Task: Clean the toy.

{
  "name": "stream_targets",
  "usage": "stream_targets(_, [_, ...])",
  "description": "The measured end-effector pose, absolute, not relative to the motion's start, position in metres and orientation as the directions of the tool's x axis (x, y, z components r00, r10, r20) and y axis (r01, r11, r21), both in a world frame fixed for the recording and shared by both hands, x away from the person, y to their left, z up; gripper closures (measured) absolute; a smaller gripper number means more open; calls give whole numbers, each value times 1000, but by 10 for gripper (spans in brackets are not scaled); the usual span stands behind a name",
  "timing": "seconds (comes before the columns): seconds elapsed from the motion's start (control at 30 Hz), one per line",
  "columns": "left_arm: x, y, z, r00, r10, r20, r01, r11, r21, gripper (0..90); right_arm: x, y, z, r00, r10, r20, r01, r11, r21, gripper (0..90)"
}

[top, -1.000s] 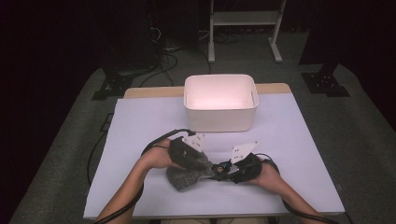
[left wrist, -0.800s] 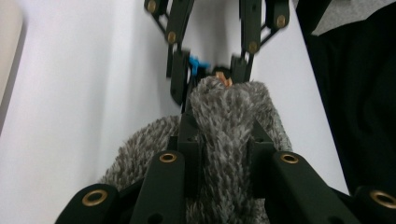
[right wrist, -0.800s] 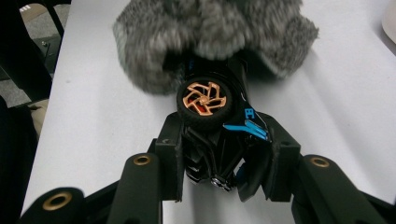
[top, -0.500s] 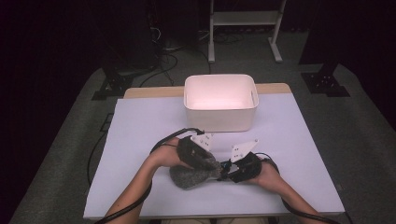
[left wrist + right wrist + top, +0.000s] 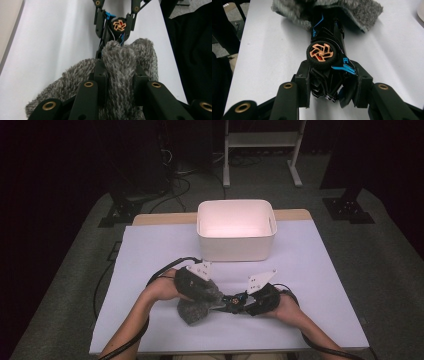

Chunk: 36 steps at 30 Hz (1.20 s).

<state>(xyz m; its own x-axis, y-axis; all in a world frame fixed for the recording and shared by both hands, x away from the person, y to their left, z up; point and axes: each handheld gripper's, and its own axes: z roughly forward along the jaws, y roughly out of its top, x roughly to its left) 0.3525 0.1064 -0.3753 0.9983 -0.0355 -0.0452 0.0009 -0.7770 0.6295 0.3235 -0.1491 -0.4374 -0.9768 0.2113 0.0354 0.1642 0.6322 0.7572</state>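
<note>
High view is showing both grippers working just in front of the white bin [image 5: 235, 231], on the pale table cover [image 5: 150, 250]. The left gripper [image 5: 212, 296] is pinching a fold of the grey fuzzy cloth [image 5: 196, 308], which is lying bunched on the cover, nearer the person than the bin. The right gripper [image 5: 235, 301] is clamping a black toy car [image 5: 231, 300] with blue trim, its far end reaching under the cloth's edge. In the left gripper view the jaws are pressing close together on a ridge of the cloth [image 5: 120, 72], with the car [image 5: 117, 27] showing beyond it. In the right gripper view the jaws are standing partly apart, closed on the body of the car [image 5: 324, 57], whose copper-spoked wheel is facing up, and the cloth [image 5: 352, 10] is draping over its other end. By judgement, the step in hand is wiping or wrapping the car with the cloth. The next move is calling for the right grip to be holding the car firmly while the left is drawing the cloth along it without letting the fold slip.
</note>
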Motion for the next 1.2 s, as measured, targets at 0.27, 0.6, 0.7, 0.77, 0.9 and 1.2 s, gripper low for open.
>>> stream_targets(0.27, [352,120,-375,999,-18,-50,18,-772,635,727,323,-149,-438,-977,212,37,165,632,757,571])
stream_targets(0.6, [352,123,-375,999,-6,-52,29,-769,639,727,324,-149,-438,-977,211,42,169,633,756,571])
stream_targets(0.7, [352,111,-375,998,-23,-50,14,-780,626,727,324,-149,-438,-976,212,41,169,632,756,571])
stream_targets(0.77, [351,102,-374,998,-37,-46,-1,-784,621,726,324,-148,-438,-976,213,42,170,633,755,571])
stream_targets(0.9, [351,83,-373,995,-86,-44,-39,-781,623,726,324,-148,-438,-976,213,44,173,633,755,570])
stream_targets(1.2, [355,75,-375,994,-98,-55,-43,-785,619,723,325,-148,-439,-976,213,46,173,632,756,571])
